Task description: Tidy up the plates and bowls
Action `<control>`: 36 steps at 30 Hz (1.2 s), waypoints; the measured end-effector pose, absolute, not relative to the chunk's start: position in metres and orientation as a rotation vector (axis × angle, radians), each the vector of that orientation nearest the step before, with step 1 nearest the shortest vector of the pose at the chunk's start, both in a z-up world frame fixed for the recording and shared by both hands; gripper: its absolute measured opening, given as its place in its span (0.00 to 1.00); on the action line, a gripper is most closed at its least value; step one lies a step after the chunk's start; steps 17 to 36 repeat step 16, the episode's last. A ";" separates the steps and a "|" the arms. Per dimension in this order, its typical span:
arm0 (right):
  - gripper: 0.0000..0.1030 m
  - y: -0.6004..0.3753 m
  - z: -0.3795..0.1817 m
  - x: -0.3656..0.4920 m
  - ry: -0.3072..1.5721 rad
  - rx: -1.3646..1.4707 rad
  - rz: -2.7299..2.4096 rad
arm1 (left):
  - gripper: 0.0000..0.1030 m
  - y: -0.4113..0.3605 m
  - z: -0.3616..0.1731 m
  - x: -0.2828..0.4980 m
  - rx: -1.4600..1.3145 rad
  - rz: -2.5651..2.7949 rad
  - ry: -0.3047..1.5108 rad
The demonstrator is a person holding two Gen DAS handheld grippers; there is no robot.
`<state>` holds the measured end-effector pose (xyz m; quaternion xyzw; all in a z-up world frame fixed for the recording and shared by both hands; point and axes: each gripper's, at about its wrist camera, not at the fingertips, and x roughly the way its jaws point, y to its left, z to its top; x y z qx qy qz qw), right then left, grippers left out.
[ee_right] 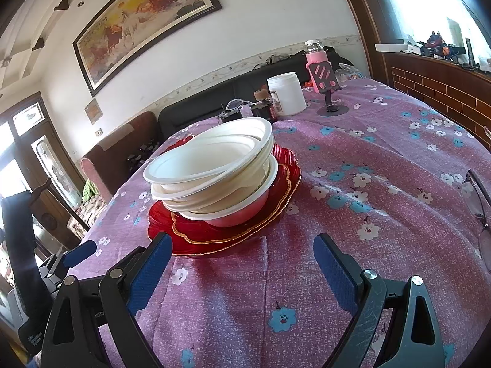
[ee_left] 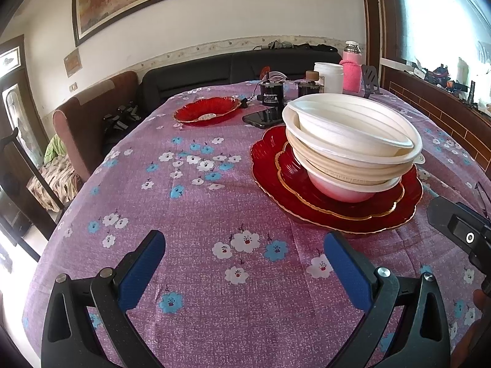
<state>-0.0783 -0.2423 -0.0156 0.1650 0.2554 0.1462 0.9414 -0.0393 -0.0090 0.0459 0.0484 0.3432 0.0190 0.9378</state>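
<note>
A leaning stack of white bowls (ee_left: 353, 141) (ee_right: 211, 171) sits on stacked red plates (ee_left: 334, 211) (ee_right: 224, 230) with gold rims. Farther back on the left lies a single red plate (ee_left: 207, 110). My left gripper (ee_left: 244, 251) hovers open over the cloth, down and left of the stack, with nothing between its blue pads. My right gripper (ee_right: 241, 254) is open too, just in front of the red plates, and holds nothing. The right gripper's black body (ee_left: 460, 230) shows at the right edge of the left wrist view.
The table wears a purple flowered cloth (ee_left: 196, 202). A black phone (ee_left: 264, 116) lies behind the stack. Farther back stand a white jar (ee_right: 287, 93), a pink bottle (ee_right: 316, 55), a phone stand (ee_right: 328, 92) and small black devices (ee_left: 270, 93). Glasses (ee_right: 475, 190) lie at right.
</note>
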 end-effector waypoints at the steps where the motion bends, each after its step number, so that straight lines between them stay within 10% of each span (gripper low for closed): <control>1: 0.93 -0.242 -0.016 -0.078 0.521 0.336 0.298 | 1.00 -0.008 0.046 -0.039 0.095 0.037 0.704; 36: 0.93 -0.242 -0.016 -0.078 0.521 0.339 0.291 | 1.00 0.002 0.049 -0.040 0.052 0.013 0.697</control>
